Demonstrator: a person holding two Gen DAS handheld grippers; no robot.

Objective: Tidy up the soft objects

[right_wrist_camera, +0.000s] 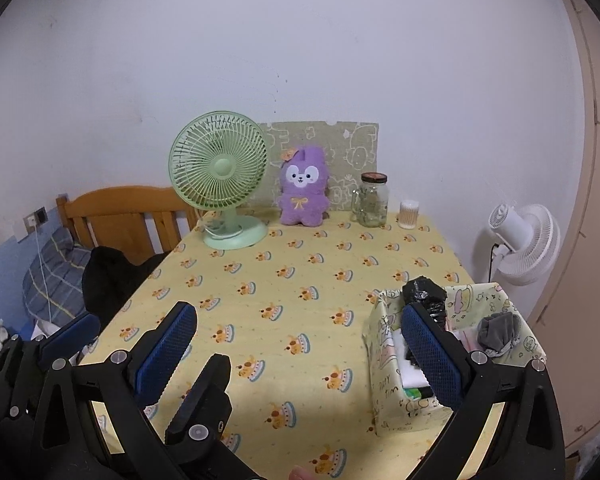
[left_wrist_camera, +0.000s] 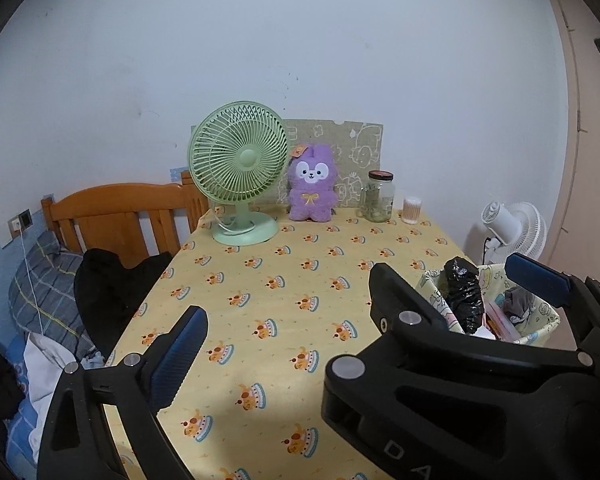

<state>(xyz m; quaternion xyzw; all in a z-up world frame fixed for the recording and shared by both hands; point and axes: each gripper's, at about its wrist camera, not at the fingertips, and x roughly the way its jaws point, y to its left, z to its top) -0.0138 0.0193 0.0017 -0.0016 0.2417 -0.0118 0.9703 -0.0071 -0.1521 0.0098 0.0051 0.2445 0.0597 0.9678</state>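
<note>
A: Right wrist view, lower right: the fabric bin (right_wrist_camera: 392,364) sits on the desk (right_wrist_camera: 300,280), holding a grey sock (right_wrist_camera: 498,332) and a black bundle (right_wrist_camera: 424,294). Its side reads something like "TIM".

B: And the fingers?

A: Right gripper (right_wrist_camera: 296,354) spread wide, empty. Left gripper (left_wrist_camera: 284,344) likewise wide, holding nothing. Purple plush (left_wrist_camera: 311,184) stands centre, beside the green fan (left_wrist_camera: 240,168).

Black plastic tongs (right_wrist_camera: 300,344), blue ribbed pads (right_wrist_camera: 166,350), silver rivets, moulded white lettering
</note>
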